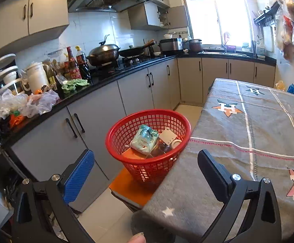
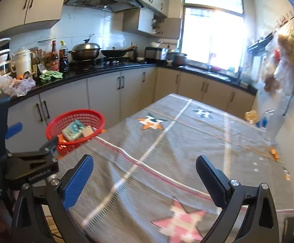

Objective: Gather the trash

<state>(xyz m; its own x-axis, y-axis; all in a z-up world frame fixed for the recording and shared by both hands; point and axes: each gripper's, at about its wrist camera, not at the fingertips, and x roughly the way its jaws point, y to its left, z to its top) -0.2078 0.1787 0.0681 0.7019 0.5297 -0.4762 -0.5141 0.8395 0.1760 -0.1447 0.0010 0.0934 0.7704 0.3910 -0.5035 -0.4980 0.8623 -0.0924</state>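
Two grippers frame the views: left gripper [image 1: 144, 162] and right gripper [image 2: 144, 168], each with jaws spread wide and nothing between them. Left gripper sits over the near corner of the table [image 1: 248, 141], aimed at the basket; right gripper sits over the tabletop, with the left device visible at its left edge. One table, draped in a grey cloth with star motifs and crossing stripes, fills the right side of both views; its top is largely bare, with a few small orange scraps [image 2: 274, 154] near the far right edge. One L-shaped black counter [image 1: 110, 77] over grey cabinets runs along the left and far walls, crowded with two woks, bottles and plastic bags. One red mesh basket [image 1: 147, 139] rests on an orange stool [image 1: 126, 184] in the aisle, just beside the table's left edge. Inside: one teal packet [image 1: 144, 139], one white card, one bottle.
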